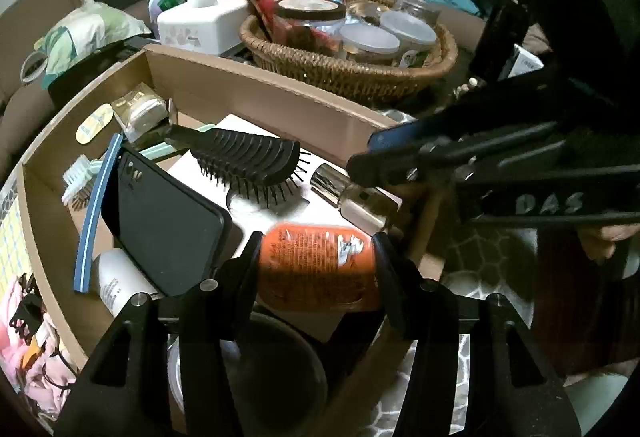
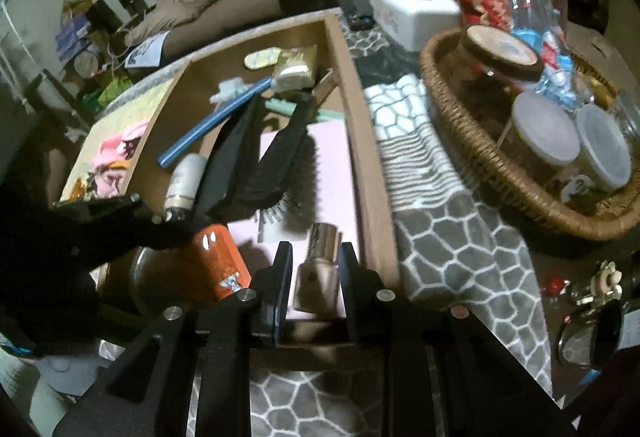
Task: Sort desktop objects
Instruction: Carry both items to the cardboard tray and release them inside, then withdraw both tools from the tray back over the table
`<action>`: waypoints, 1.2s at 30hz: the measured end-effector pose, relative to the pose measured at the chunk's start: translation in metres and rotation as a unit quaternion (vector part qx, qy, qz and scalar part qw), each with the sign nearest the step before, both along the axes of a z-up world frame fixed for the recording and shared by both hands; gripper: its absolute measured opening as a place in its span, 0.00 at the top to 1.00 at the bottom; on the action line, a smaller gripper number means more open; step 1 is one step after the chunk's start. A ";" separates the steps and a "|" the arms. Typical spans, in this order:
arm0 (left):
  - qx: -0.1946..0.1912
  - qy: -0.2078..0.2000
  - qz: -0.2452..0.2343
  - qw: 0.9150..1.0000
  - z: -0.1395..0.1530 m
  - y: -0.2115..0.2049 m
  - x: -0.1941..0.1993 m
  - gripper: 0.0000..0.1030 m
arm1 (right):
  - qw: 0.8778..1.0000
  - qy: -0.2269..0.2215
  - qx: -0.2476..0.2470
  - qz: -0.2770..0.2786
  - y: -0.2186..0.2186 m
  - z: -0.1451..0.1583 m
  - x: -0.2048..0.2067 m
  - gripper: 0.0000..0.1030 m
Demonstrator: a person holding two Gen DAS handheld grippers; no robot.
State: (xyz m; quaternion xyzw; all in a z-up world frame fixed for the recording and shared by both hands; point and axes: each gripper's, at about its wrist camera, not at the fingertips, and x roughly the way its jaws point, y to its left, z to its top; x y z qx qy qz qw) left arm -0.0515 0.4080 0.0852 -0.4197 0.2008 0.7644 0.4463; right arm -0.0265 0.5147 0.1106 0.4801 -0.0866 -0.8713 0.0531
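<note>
Inside the cardboard box (image 1: 248, 93), both grippers are clamped on toiletries. The left gripper (image 1: 316, 261) pinches an orange bottle (image 1: 316, 265) across its body, both pads pressed against its sides; the bottle is glossy plastic with rounded corners and a label of fine print, partly scraped white. The right gripper (image 2: 314, 273) is nearly closed on a small bottle (image 2: 320, 265), metallic and champagne-toned, with a shiny cylindrical cap and squarer shoulders, held just above a pale pink sheet (image 2: 332, 165) lining the box floor. In the left wrist view that bottle sits at about two o'clock from the orange one, close beside it.

One black vented hairbrush (image 1: 248, 161) lies at twelve o'clock from the orange bottle, bristles spiky and hard. One flat black phone-like slab (image 1: 164, 221) leans at ten o'clock, edged by one long blue nail file (image 1: 94, 213). One white cylindrical bottle (image 1: 116, 285) lies at nine o'clock.

Beyond the box, at one o'clock, a woven wicker basket (image 1: 348, 73) holds three lidded jars. One white tissue box (image 1: 200, 25) stands at eleven o'clock.
</note>
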 end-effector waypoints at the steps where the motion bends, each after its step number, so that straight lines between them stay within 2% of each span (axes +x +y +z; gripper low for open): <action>1: -0.002 0.000 0.002 1.000 -0.001 0.001 -0.001 0.46 | 1.000 0.002 -0.002 -0.001 0.001 0.003 0.001 0.75; 2: -0.004 -0.001 0.005 1.000 -0.001 0.001 -0.002 0.44 | 1.000 0.003 -0.004 -0.002 0.002 0.004 0.001 0.75; 4: -0.003 -0.004 0.011 1.000 0.001 -0.002 -0.005 0.31 | 1.000 0.005 -0.006 -0.005 0.003 0.008 0.002 0.75; 6: 0.009 -0.008 0.016 1.000 0.007 -0.010 -0.006 0.25 | 1.000 0.011 -0.006 -0.005 0.002 0.012 0.003 0.75; 9: 0.036 -0.015 0.032 0.999 0.019 -0.025 -0.006 0.24 | 1.000 0.017 -0.006 -0.005 -0.001 0.018 0.005 0.75; 15: 0.068 -0.010 0.062 0.996 0.042 -0.063 0.003 0.09 | 1.000 0.020 0.001 0.000 -0.017 0.026 0.007 0.75; 21: 0.100 0.000 0.090 0.991 0.067 -0.105 0.017 0.01 | 1.000 0.025 0.010 -0.001 -0.037 0.033 0.012 0.68; 23: 0.108 0.001 0.098 0.989 0.073 -0.115 0.021 0.00 | 1.000 0.026 0.013 -0.003 -0.044 0.033 0.014 0.62; 26: 0.121 0.000 0.113 0.986 0.080 -0.132 0.029 0.00 | 0.999 0.029 0.024 -0.005 -0.056 0.034 0.018 0.33; 27: 0.125 0.000 0.119 0.985 0.081 -0.139 0.032 0.00 | 0.999 0.032 0.028 -0.006 -0.061 0.034 0.021 0.19; 28: 0.127 0.000 0.124 0.984 0.082 -0.145 0.035 0.00 | 0.999 0.035 0.031 -0.008 -0.064 0.034 0.022 0.14; 32: 0.140 -0.001 0.149 0.979 0.086 -0.173 0.046 0.00 | 0.998 0.043 0.041 -0.009 -0.081 0.038 0.031 0.08; 34: 0.143 0.003 0.164 0.976 0.089 -0.186 0.050 0.00 | 0.998 0.047 0.047 -0.005 -0.091 0.040 0.034 0.00; 36: 0.150 0.005 0.179 0.972 0.092 -0.202 0.053 0.00 | 0.997 0.053 0.049 0.001 -0.103 0.044 0.040 0.00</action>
